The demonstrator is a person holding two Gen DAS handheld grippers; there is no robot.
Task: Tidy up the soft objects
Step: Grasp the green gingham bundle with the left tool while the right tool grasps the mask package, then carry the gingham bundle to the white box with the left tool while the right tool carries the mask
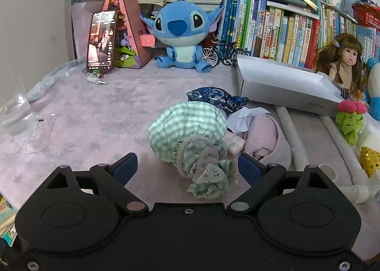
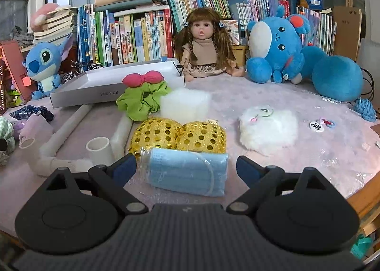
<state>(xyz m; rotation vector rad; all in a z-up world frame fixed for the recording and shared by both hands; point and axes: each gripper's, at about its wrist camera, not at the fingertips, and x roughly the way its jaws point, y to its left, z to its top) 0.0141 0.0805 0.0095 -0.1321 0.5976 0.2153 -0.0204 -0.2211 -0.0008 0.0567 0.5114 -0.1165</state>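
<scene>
In the left wrist view my left gripper (image 1: 187, 167) is open and empty, its blue fingertips on either side of a green checked cloth bundle (image 1: 187, 134) lying on the pink table cover. Behind it lie a dark blue patterned cloth (image 1: 217, 97) and a pink cloth (image 1: 266, 138). In the right wrist view my right gripper (image 2: 186, 167) is open and empty around a pack of blue face masks (image 2: 187, 172). Beyond it lie a gold sequin pouch (image 2: 178, 135), a white foam block (image 2: 185, 105), a green scrunchie with a red bow (image 2: 142, 97) and a white fluffy pouch (image 2: 268, 128).
A white open box (image 2: 106, 86) lies behind, also in the left wrist view (image 1: 285, 86). White pipe pieces (image 2: 71, 142) lie left of the masks. A Stitch plush (image 1: 182, 33), a doll (image 2: 206, 45), a blue plush (image 2: 285, 50) and books (image 2: 133, 36) line the back. A phone (image 1: 102, 40) leans at the left.
</scene>
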